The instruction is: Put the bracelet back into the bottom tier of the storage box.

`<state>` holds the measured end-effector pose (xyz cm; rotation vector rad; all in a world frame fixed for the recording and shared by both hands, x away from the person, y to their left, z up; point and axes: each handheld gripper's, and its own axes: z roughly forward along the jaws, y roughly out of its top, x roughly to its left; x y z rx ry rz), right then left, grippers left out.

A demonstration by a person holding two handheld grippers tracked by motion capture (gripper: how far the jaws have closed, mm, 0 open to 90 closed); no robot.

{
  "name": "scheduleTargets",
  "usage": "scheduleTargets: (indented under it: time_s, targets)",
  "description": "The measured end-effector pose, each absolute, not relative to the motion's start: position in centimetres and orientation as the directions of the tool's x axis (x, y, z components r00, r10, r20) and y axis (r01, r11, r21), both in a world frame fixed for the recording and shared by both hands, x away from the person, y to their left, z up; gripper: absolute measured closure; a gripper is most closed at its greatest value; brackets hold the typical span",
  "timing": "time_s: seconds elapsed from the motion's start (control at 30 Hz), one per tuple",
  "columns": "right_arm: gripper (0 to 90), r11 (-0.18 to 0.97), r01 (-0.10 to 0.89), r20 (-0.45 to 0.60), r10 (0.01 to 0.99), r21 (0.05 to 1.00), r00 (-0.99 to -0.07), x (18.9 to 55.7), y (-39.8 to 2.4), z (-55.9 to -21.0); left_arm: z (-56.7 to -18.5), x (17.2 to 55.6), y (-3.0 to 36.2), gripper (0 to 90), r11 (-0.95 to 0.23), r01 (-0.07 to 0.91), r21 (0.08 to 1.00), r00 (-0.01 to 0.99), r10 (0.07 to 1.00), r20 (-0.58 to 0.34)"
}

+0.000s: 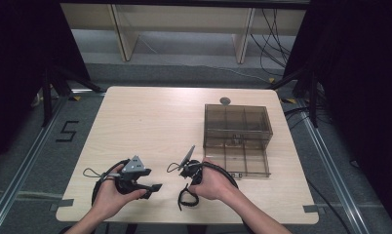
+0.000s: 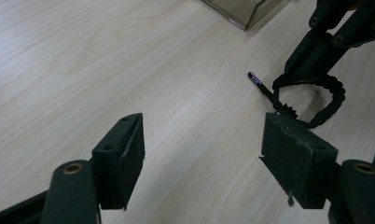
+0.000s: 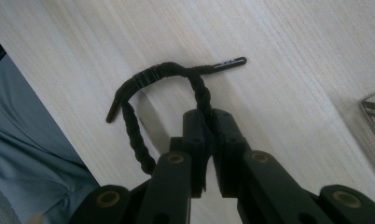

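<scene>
Both hands hold hand-held grippers low over the surface (image 1: 150, 117) — right hand-held gripper (image 3: 207, 122) clenched on a black cord (image 3: 136, 79), left hand-held gripper (image 2: 202, 154) spread wide, holding nothing, beside it.

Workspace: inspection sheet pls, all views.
Surface: pale wood table, bare apart from the items below.
Job's things: black braided cord looped near the front edge; smoky clear compartment box to the right.
Clutter: small dark round object behind the box.
Grippers: left claw open over bare wood; right claw shut on the cord.
Cables: gripper cable loops by the left hand; cables hang at back right.
Surroundings: shelf frame behind, grey floor.
</scene>
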<state>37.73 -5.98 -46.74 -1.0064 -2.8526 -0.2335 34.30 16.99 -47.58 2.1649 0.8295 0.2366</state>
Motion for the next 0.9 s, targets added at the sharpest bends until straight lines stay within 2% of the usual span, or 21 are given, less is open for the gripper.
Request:
scheduleTargets:
  time_s: [0.37, 0.9]
  targets:
    - [85.1, 0.790, 0.600, 0.137, 0.585, 0.128, -0.800, 38.1, -7.0, -46.2, -47.5, 34.3, 17.0, 30.1, -0.481, 0.474, 0.738, 0.778, 0.622, -0.094]
    - [85.0, 0.755, 0.646, 0.142, 0.631, 0.117, -0.763, 38.0, -8.9, -45.5, -47.5, 34.3, 17.0, 30.1, -0.485, 0.471, 0.737, 0.778, 0.623, -0.087]
